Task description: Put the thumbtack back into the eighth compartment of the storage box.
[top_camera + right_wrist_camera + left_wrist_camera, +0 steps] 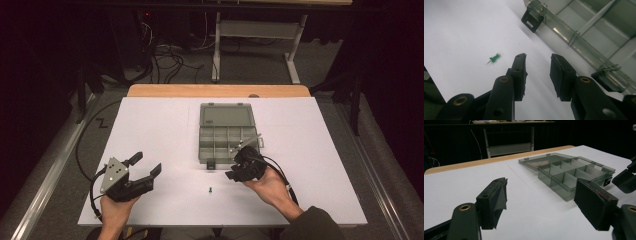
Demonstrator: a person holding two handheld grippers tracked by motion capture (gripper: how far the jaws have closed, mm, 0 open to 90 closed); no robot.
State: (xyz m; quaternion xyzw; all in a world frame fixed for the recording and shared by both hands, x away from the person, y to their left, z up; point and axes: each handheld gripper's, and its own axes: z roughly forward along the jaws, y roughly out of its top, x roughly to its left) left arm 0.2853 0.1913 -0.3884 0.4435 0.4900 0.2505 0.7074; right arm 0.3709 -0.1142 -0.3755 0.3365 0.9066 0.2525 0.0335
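Note:
A small green push pin [210,189] lies on the white table [160,125] near the front, and in the right gripper view the push pin [494,58] sits just left of my jaws. A clear grey compartment box [227,142] stands open mid-table, its lid laid back flat. My right gripper [234,167] hovers by the box's front right corner, open, with nothing between its fingers; the right gripper [539,61] is low over bare table beside the box wall [584,32]. My left gripper [148,163] is held wide open at the front left, well short of the box [574,173].
The box has black latches [532,20] along its front wall. A wooden strip [220,90] edges the table's far side. Cables and a metal desk frame [260,30] are on the floor beyond. The right gripper [626,178] shows at the right edge of the left gripper view.

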